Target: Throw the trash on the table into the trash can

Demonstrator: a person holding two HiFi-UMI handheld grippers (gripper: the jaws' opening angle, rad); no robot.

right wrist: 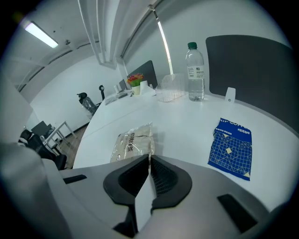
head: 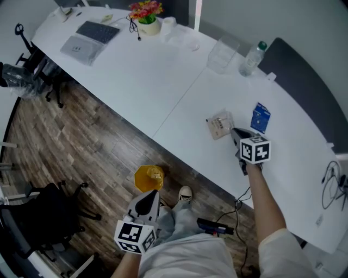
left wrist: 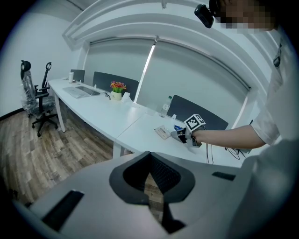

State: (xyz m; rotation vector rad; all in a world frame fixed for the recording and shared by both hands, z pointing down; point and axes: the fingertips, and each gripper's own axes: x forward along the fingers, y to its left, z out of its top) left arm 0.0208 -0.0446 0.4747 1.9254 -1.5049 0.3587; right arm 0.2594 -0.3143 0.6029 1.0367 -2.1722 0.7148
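Observation:
A beige snack packet (head: 220,126) lies on the white table (head: 163,81), with a blue packet (head: 261,117) flat just beyond it. My right gripper (head: 234,132) sits at the beige packet's (right wrist: 133,142) near edge, jaws shut on that edge (right wrist: 149,158); the blue packet (right wrist: 231,149) lies to its right, untouched. The yellow trash can (head: 148,178) stands on the wood floor below the table edge, something yellow inside. My left gripper (head: 150,196) hovers just short of the can, shut, nothing in it (left wrist: 149,156).
A water bottle (head: 253,58) and a clear plastic box (head: 222,54) stand at the table's far side. Further left are a flower pot (head: 147,16) and a laptop (head: 89,39). Office chairs (head: 32,65) stand on the floor at left; cables (head: 331,184) lie at far right.

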